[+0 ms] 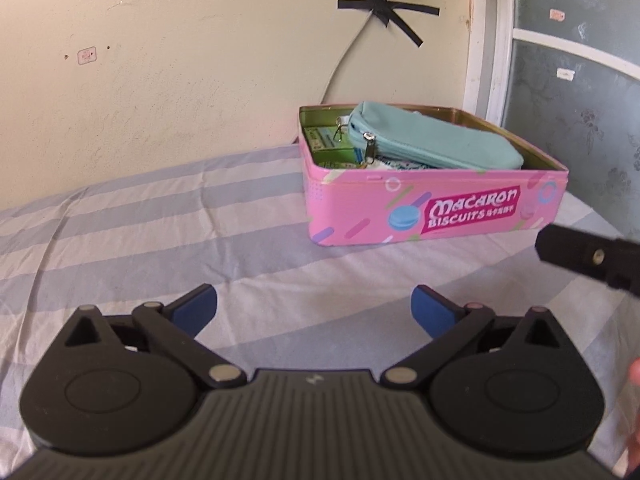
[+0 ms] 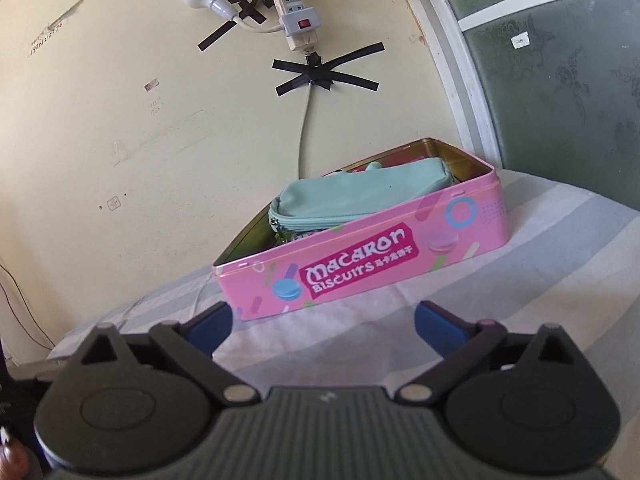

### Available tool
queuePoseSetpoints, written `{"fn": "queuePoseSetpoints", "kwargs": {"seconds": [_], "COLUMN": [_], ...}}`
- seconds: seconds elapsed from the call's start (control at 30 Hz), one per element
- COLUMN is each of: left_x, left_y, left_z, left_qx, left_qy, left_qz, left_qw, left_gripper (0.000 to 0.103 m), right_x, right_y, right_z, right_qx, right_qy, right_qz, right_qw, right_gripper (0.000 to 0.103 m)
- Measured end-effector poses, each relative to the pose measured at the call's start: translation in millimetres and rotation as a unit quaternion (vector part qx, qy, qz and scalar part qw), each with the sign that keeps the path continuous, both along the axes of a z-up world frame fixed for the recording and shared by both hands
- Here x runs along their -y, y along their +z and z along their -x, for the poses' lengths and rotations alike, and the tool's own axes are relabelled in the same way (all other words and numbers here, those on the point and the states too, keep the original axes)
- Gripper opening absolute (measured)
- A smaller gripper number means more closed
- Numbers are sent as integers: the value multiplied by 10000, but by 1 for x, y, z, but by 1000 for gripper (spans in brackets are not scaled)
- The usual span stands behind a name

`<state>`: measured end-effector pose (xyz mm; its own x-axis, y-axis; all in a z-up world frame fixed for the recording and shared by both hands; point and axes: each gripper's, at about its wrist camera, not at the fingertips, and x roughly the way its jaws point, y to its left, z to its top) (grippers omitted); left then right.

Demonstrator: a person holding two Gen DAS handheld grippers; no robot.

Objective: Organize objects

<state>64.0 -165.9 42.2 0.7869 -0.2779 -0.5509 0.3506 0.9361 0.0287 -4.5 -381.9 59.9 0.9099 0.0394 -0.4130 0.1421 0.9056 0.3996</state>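
A pink "Macaron Biscuits" tin (image 1: 436, 208) stands open on the striped bedsheet, near the wall. A light teal zip pouch (image 1: 432, 142) lies across its top, over green packets (image 1: 326, 142) and other small items. My left gripper (image 1: 315, 308) is open and empty, low over the sheet, well short of the tin. My right gripper (image 2: 323, 326) is open and empty, just in front of the tin (image 2: 360, 264), with the pouch (image 2: 360, 198) beyond it. One finger of the right gripper (image 1: 588, 258) shows at the right edge of the left wrist view.
The striped sheet (image 1: 160, 240) covers the surface. A cream wall (image 2: 140, 140) stands right behind the tin, with a power strip (image 2: 298, 20) and a cable (image 2: 305, 128) taped on it. A patterned glass panel (image 2: 560, 100) is at the right. The bed's left edge (image 2: 80, 340) drops off.
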Motion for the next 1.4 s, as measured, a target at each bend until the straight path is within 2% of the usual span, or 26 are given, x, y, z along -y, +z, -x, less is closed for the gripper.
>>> {"fn": "queuePoseSetpoints", "kwargs": {"seconds": [0.2,0.4,0.63,0.77,1.0,1.4], "left_x": [-8,-13,-15,-15,-17,-9], "left_y": [1,6,10,11,14,22], "left_z": [3,7,9,7,8,17], "left_qx": [12,242,308,311,345,476], "left_qy": [66,143,228,350,461,434], "left_qz": [43,0,-3,-157,-207,-330], "left_qw": [10000,9996,9993,9988,9981,9974], "left_gripper": [103,103,103,103,103,103], "right_x": [-11,-22,-27,-23,-20,-15], "right_y": [9,14,15,15,14,13], "right_z": [-2,-4,-4,-4,-3,-2], "right_qx": [-38,-27,10,30,28,36], "right_qy": [44,55,60,37,-7,-45], "right_qz": [114,346,447,411,358,294], "right_qw": [9999,9994,9990,9991,9994,9996], "right_gripper": [103,103,103,103,103,103]}}
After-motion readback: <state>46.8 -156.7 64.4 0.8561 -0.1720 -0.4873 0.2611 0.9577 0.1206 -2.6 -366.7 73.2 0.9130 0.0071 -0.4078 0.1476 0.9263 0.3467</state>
